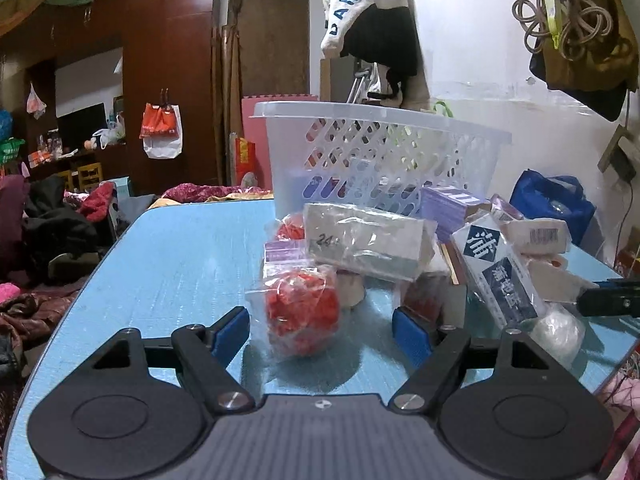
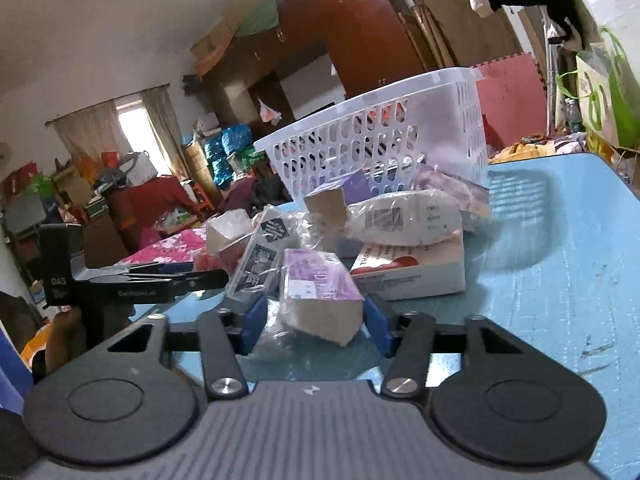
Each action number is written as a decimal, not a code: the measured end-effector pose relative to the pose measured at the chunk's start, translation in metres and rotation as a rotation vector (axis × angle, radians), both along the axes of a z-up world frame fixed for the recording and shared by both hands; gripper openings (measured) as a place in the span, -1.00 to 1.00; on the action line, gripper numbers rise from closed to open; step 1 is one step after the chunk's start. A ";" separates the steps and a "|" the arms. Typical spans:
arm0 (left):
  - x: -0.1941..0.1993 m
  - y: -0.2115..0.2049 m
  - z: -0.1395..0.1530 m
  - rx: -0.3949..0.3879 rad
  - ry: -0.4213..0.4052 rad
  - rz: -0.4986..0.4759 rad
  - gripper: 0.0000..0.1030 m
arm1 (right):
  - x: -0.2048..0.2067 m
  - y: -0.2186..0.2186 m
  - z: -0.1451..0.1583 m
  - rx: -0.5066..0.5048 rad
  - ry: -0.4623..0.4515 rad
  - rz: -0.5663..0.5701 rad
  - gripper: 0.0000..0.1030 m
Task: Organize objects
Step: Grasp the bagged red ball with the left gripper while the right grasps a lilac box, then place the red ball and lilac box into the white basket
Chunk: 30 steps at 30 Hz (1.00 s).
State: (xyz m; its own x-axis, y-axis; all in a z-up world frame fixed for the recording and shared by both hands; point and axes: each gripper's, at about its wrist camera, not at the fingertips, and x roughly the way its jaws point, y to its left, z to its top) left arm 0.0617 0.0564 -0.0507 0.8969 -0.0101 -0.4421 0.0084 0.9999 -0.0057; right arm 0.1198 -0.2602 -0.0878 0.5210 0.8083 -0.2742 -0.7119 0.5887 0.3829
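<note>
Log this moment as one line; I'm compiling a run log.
left gripper: open around red bagged item | right gripper: shut on purple-wrapped pack | basket: behind pile

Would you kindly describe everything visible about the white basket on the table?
The basket is white, translucent plastic, rectangular, with a broad flat rim and walls pierced by rows of oval slots; its corners are solid. It stands upright at the far end of the blue table, behind the pile of wrapped packets, the nearest of which lie against its base. Neither gripper touches it. What is inside cannot be told.

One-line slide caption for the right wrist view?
Right gripper closes around a bagged purple packet before the white basket.
</note>
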 end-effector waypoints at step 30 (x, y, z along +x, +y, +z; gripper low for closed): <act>-0.018 -0.004 0.055 -0.013 -0.197 0.024 -0.04 | -0.010 -0.010 0.053 -0.029 -0.270 -0.212 -0.08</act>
